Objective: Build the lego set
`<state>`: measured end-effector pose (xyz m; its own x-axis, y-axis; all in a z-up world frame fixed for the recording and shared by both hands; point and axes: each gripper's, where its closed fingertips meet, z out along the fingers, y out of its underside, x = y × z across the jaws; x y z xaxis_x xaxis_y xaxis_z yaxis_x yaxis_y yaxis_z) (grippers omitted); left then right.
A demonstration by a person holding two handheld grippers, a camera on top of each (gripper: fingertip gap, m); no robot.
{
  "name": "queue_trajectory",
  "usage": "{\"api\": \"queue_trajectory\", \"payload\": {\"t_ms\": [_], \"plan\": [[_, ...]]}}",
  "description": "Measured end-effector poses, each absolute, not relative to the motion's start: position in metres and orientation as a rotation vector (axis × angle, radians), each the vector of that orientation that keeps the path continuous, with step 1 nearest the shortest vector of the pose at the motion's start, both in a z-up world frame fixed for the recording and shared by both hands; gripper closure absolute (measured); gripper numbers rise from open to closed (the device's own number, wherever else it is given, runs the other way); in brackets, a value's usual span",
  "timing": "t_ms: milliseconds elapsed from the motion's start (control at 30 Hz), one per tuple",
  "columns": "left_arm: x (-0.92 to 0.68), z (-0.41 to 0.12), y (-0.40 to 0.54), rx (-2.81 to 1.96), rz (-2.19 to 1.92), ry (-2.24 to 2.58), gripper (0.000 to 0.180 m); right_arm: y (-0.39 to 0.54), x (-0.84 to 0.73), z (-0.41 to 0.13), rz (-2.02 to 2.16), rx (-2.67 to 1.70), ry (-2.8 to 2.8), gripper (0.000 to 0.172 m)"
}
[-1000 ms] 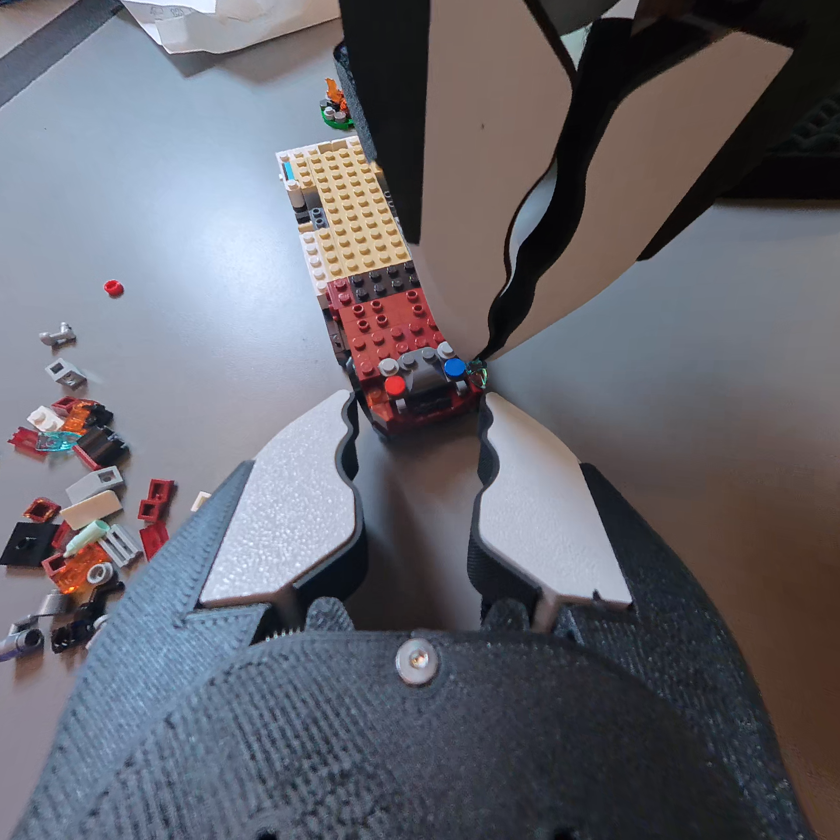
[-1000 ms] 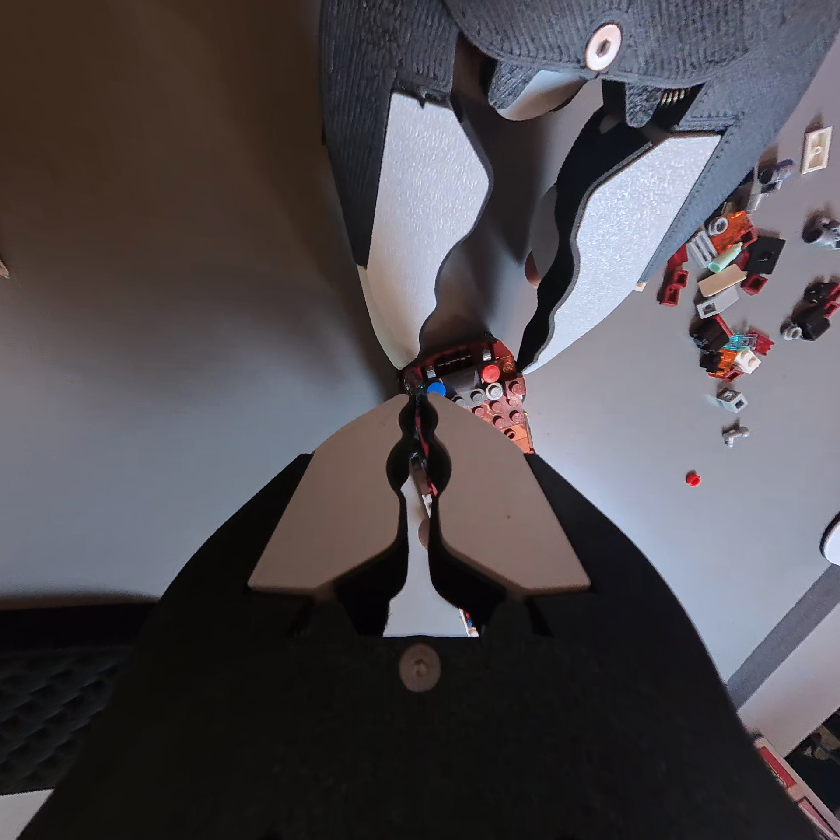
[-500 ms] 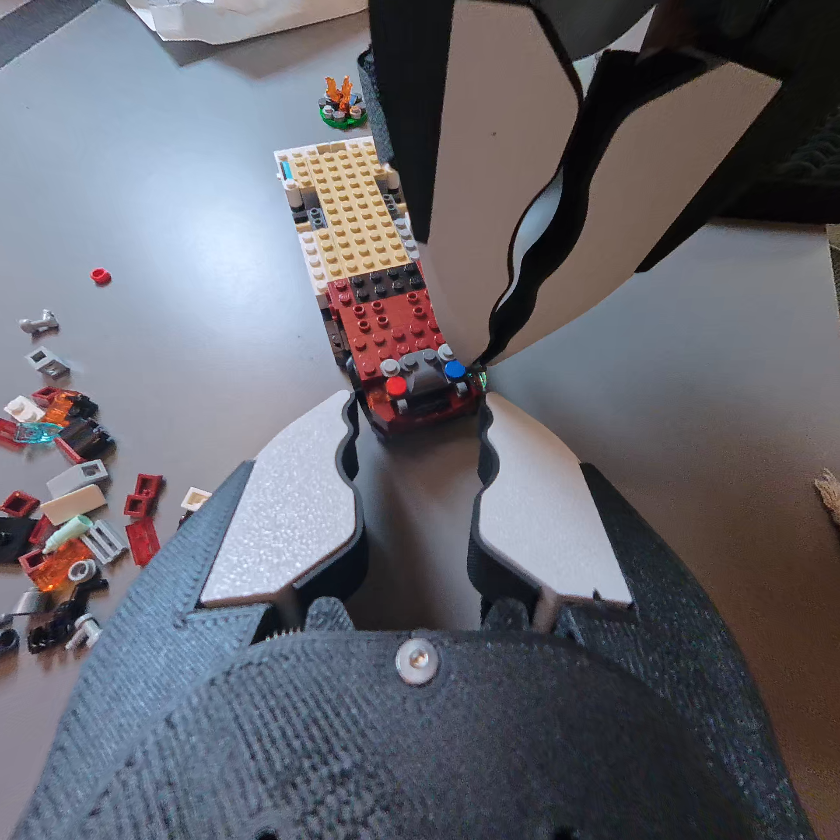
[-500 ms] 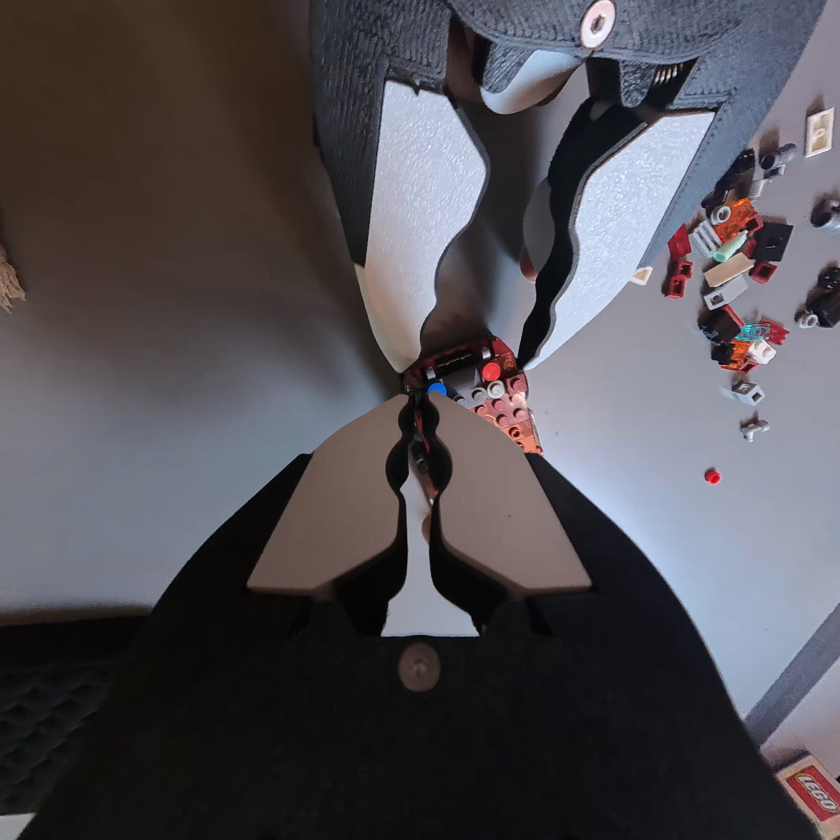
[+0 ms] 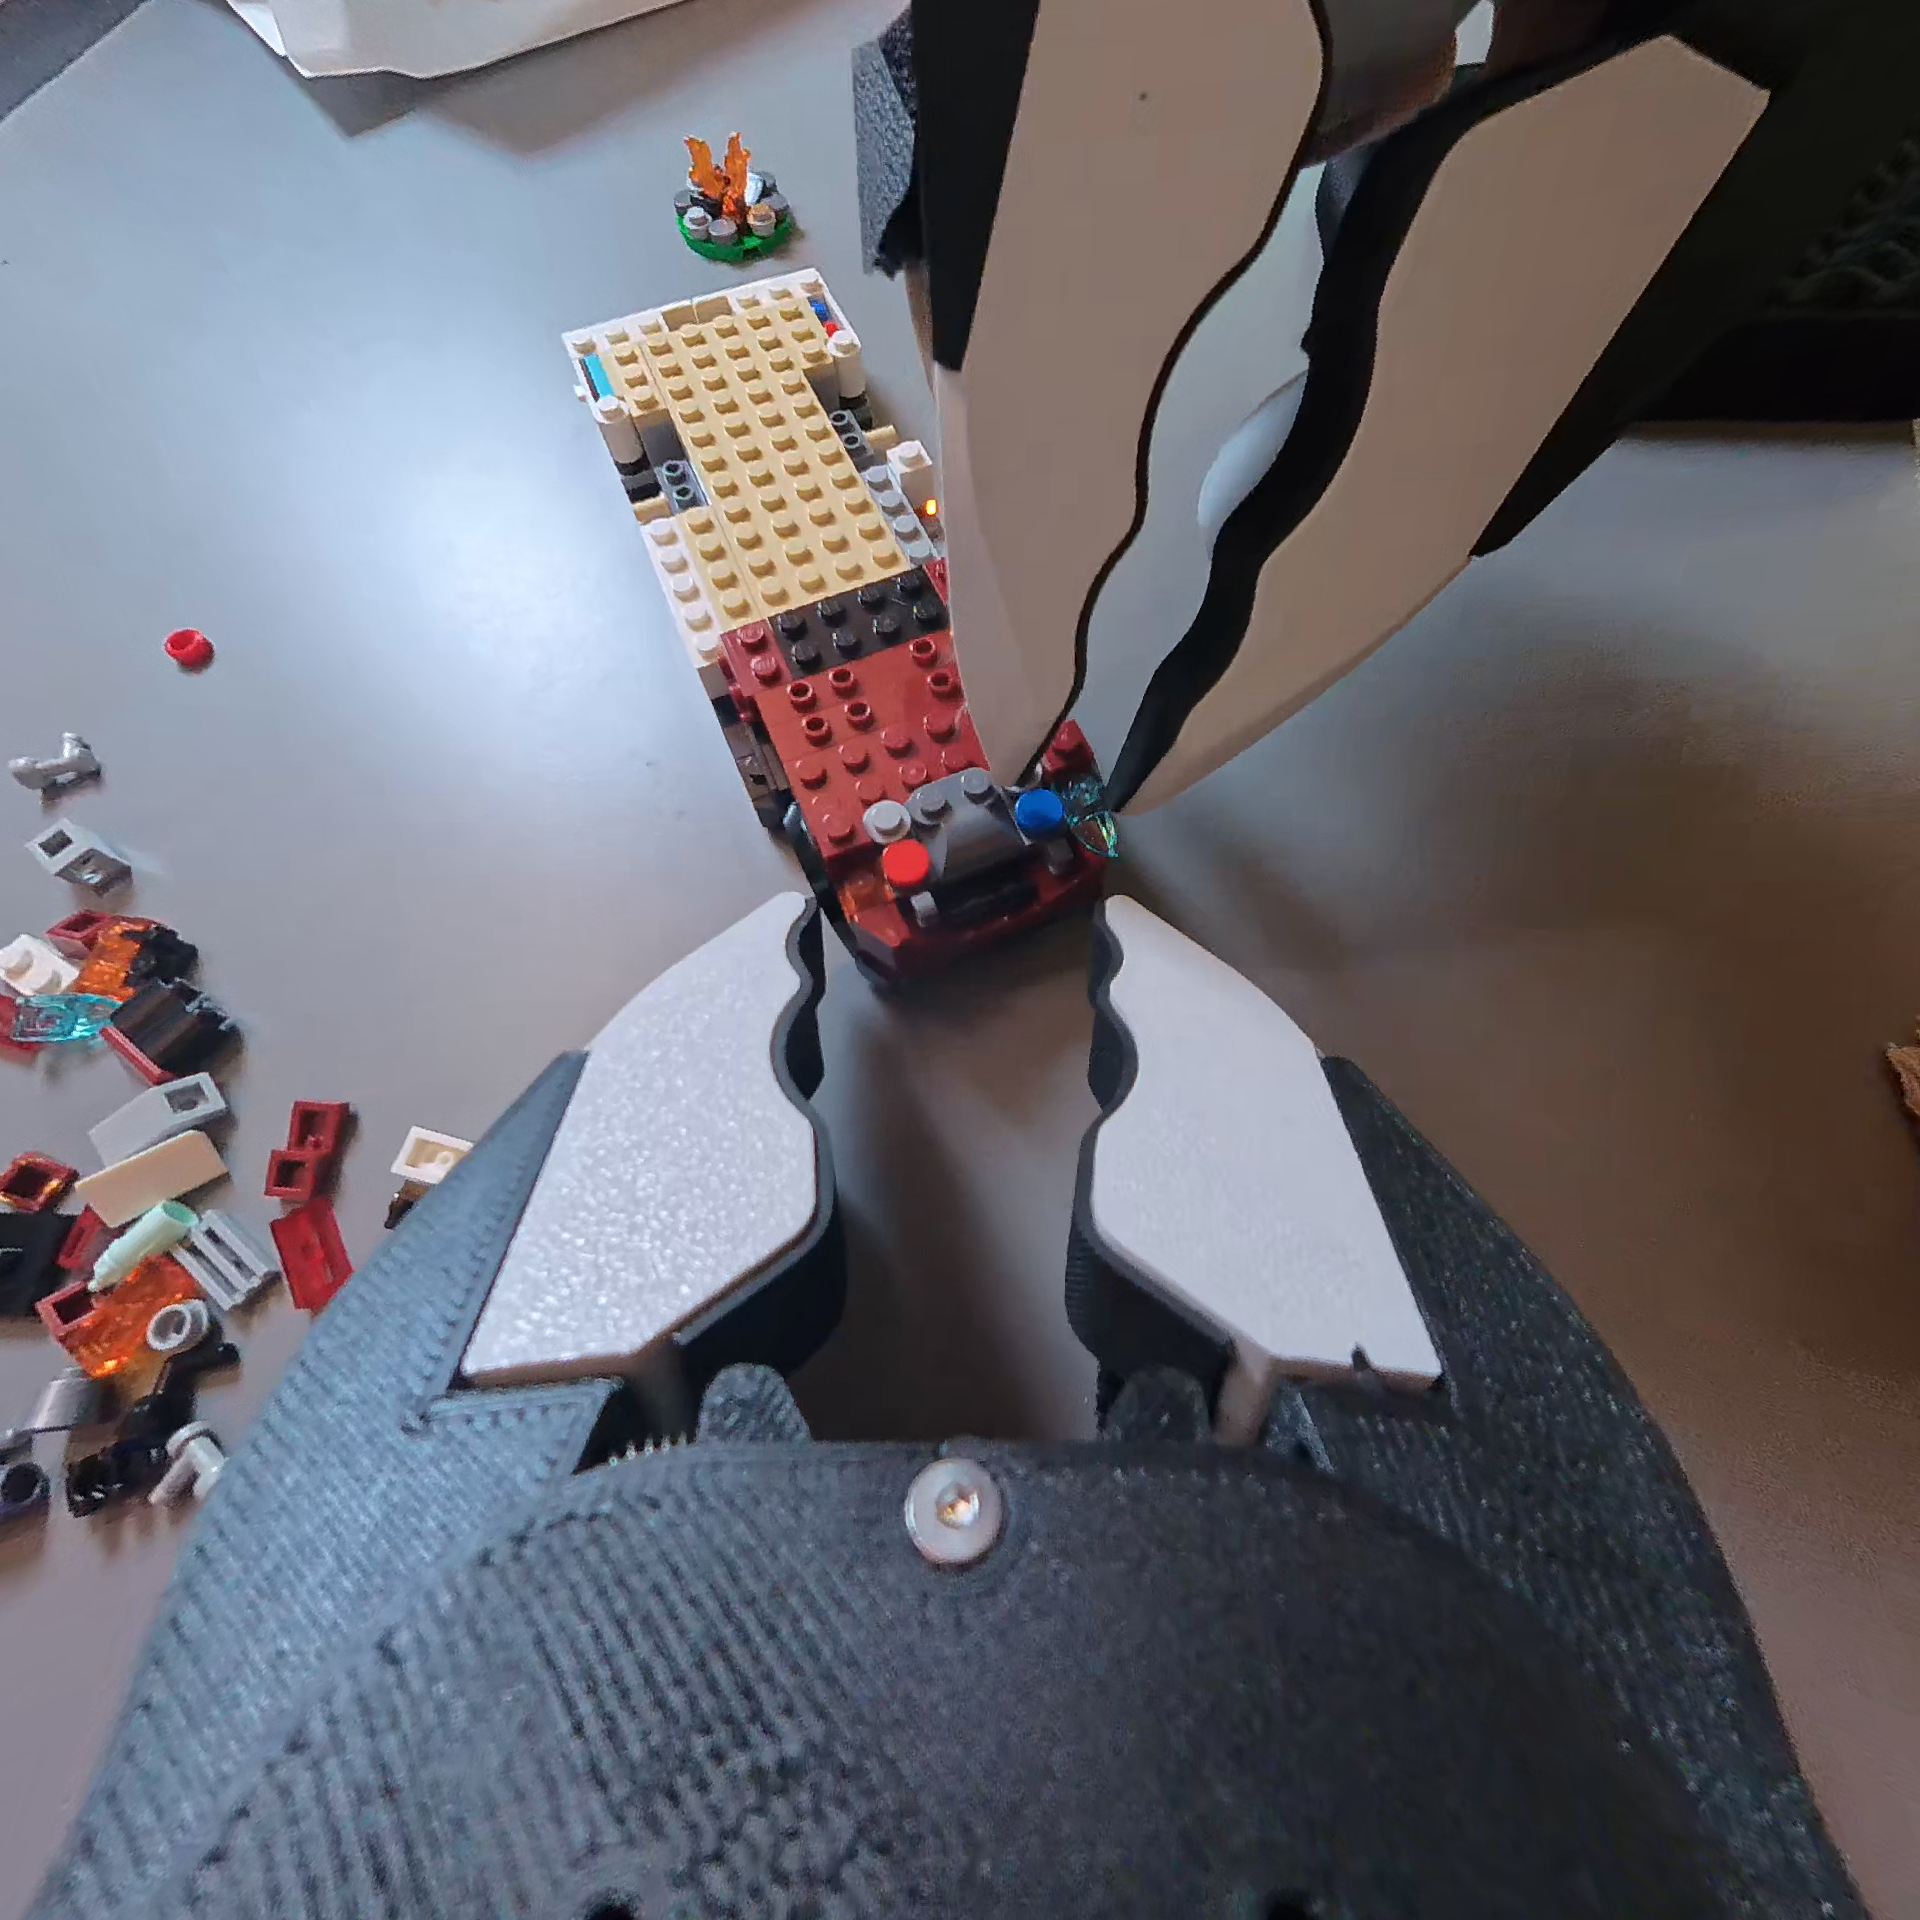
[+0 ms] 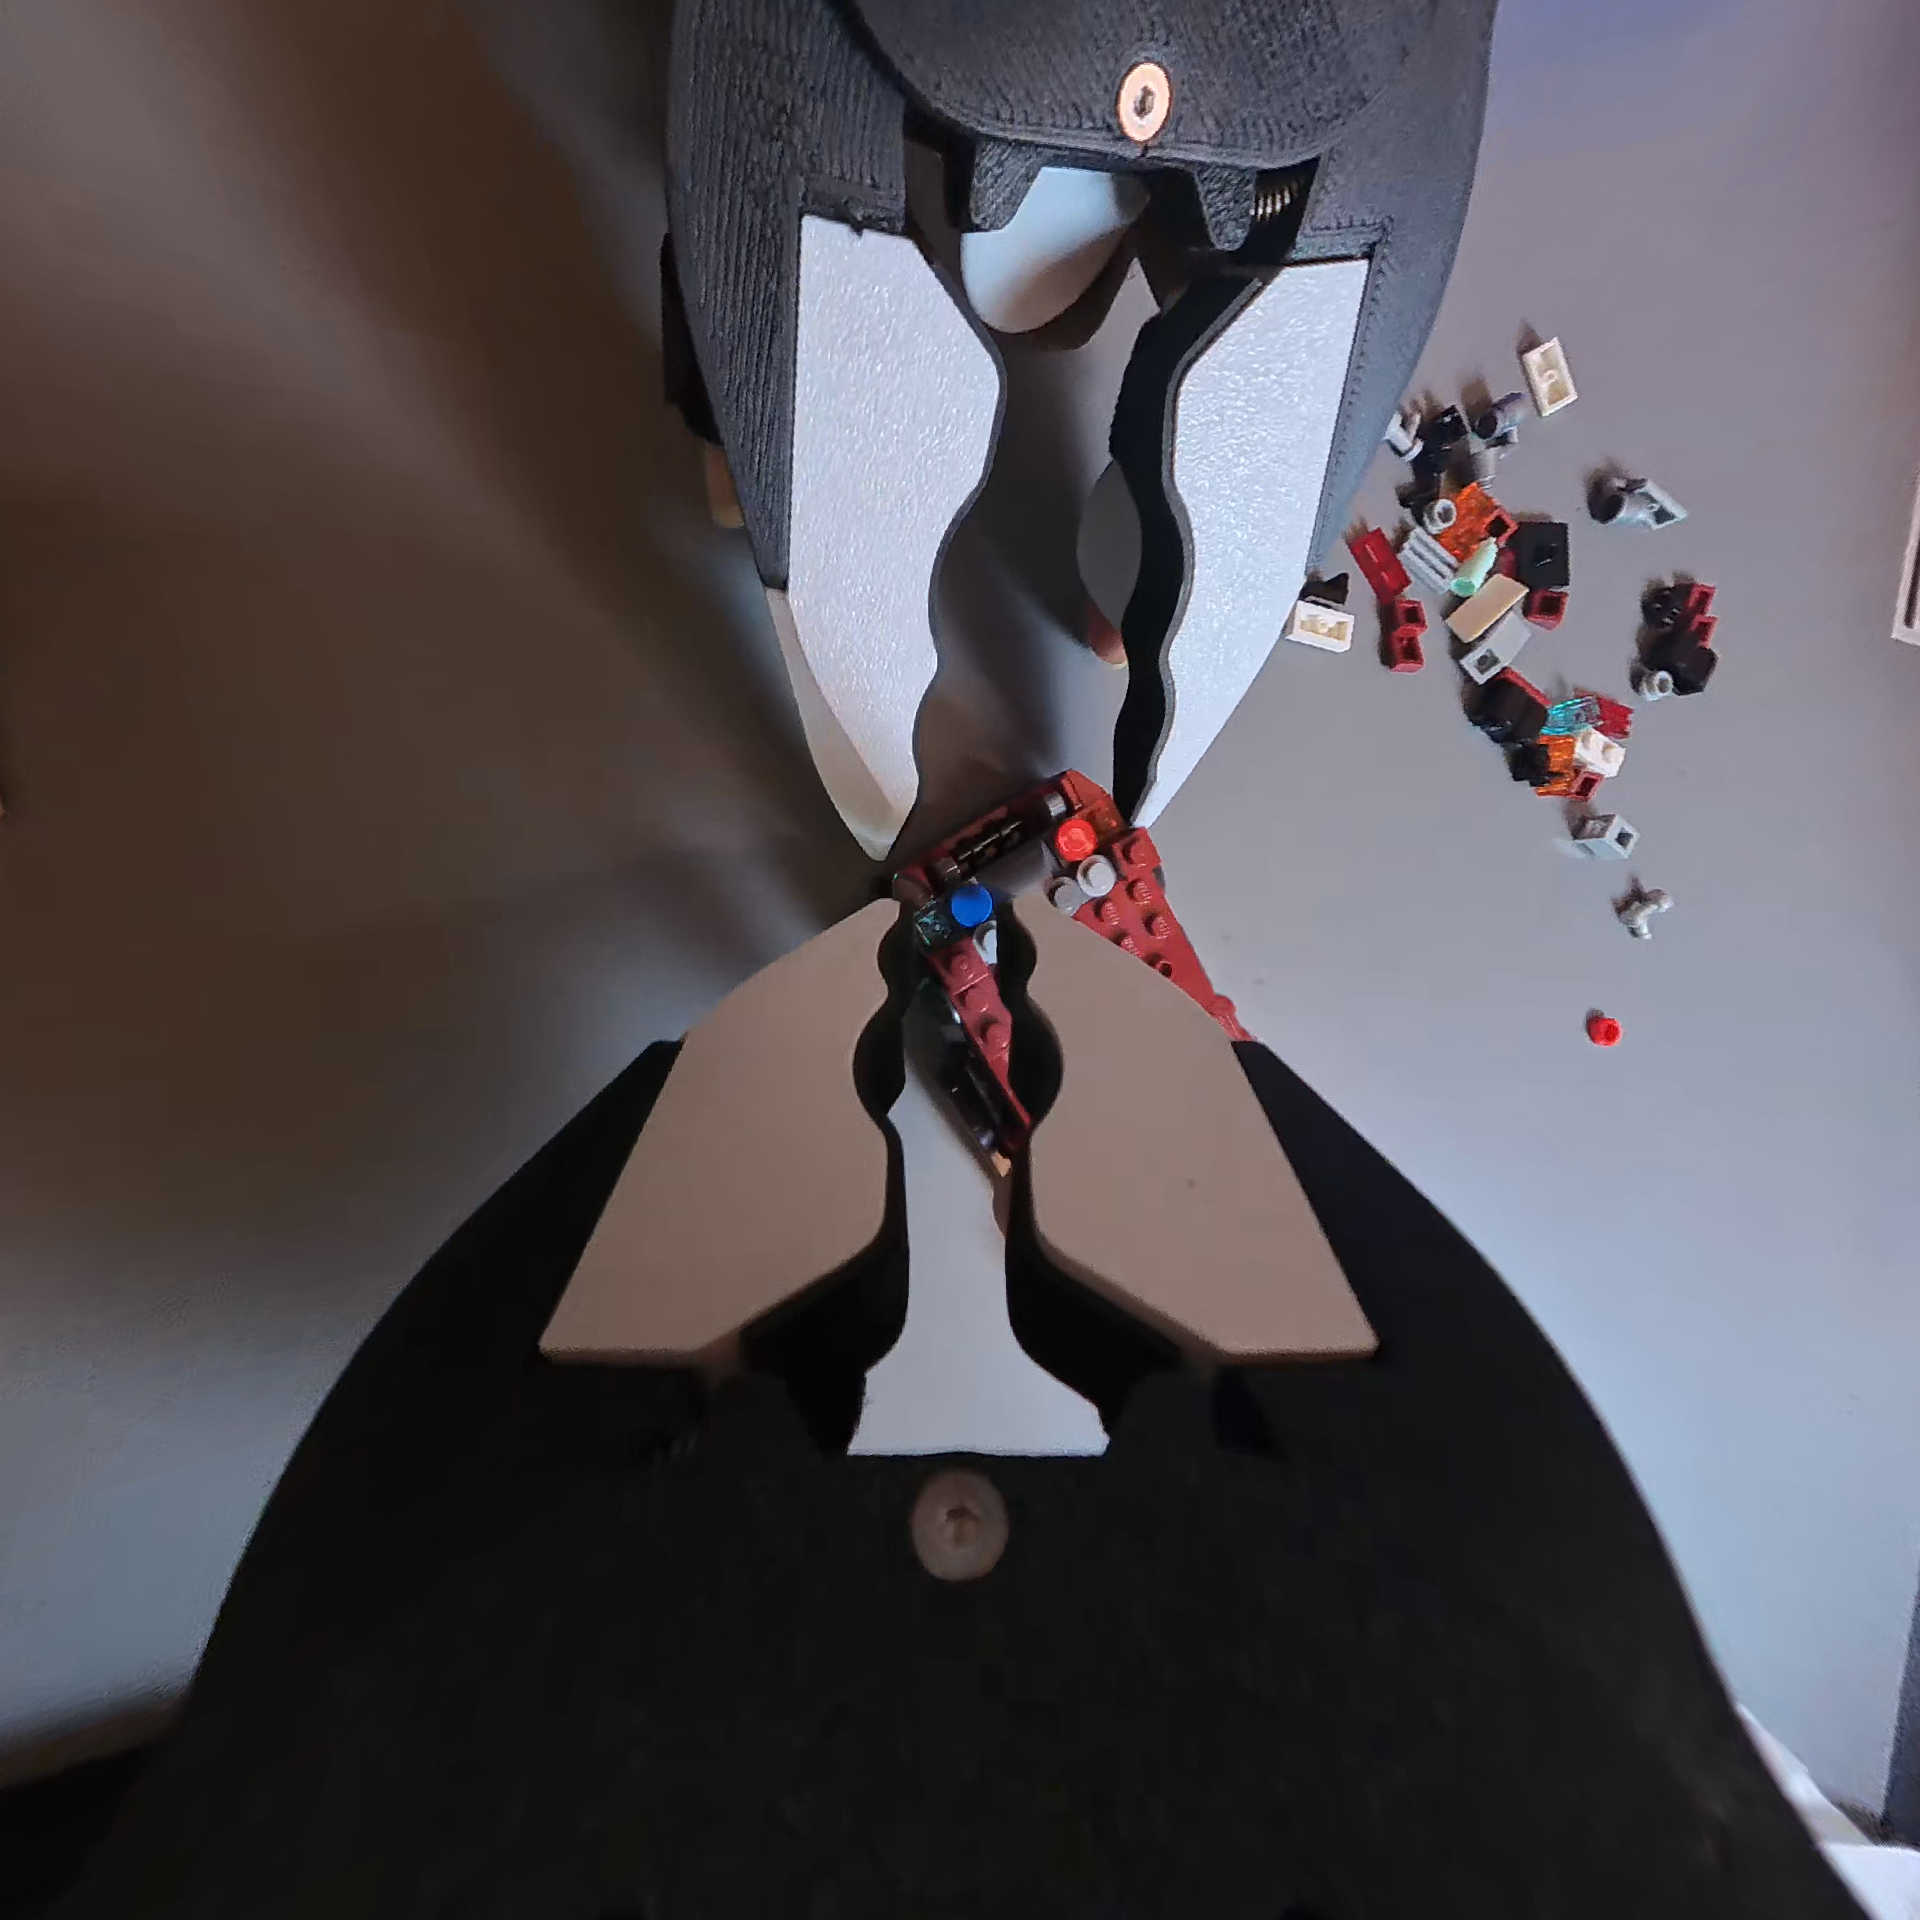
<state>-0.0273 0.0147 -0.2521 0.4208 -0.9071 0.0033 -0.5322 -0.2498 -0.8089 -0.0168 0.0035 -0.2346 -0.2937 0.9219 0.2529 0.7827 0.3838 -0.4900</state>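
A long brick model (image 5: 790,488) with a tan deck and a dark red front lies on the grey table (image 5: 364,468). My left gripper (image 5: 956,925) is shut on the model's dark red front end, one pad on each side. It also shows in the right wrist view (image 6: 1003,821). My right gripper (image 6: 956,914) comes in from the far side, its fingers a little apart, open. A small clear teal piece (image 5: 1091,826) sits on the model's front corner next to a blue stud (image 5: 1036,810), between the right fingertips (image 5: 1153,790). It also shows in the right wrist view (image 6: 928,922).
A pile of loose small bricks (image 5: 125,1195) lies left of my left gripper and shows in the right wrist view (image 6: 1507,603). A red round stud (image 5: 187,646) and a small campfire build (image 5: 736,203) lie apart. White paper (image 5: 436,31) is at the far edge. My left and right fingertips are right by each other. My left tips are roughly 15 centimeters from the red round stud (image 5: 187,646). My right wrist view (image 6: 1602,1031) looks at it from another angle.
My right gripper's fingers were closed on the teal piece at the model's corner and have opened; the piece stays on the model. The model has turned slightly. The left grip is unchanged.
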Motion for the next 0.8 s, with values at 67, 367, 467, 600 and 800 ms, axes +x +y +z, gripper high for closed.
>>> {"api": "queue_trajectory", "payload": {"t_ms": [67, 367, 467, 600, 800], "plan": [[-0.027, -0.252, 0.014, -1.918, -0.623, 1.222, 0.131, 0.003, -0.017, -0.235, 0.376, -1.464, -2.137, 0.158], [-0.027, -0.253, 0.014, -1.924, -0.615, 1.214, 0.132, 0.003, -0.016, -0.235, 0.374, -1.49, -2.078, 0.158], [-0.027, -0.253, 0.014, -1.925, -0.612, 1.213, 0.132, 0.003, -0.017, -0.235, 0.367, -1.493, -2.049, 0.159], [-0.028, -0.252, 0.016, -1.926, -0.616, 1.208, 0.135, 0.003, -0.016, -0.234, 0.376, -1.495, -1.981, 0.158], [-0.037, -0.237, 0.025, -1.902, -0.639, 1.143, 0.132, 0.011, -0.008, -0.209, 0.551, -1.514, -1.707, 0.15]]}}
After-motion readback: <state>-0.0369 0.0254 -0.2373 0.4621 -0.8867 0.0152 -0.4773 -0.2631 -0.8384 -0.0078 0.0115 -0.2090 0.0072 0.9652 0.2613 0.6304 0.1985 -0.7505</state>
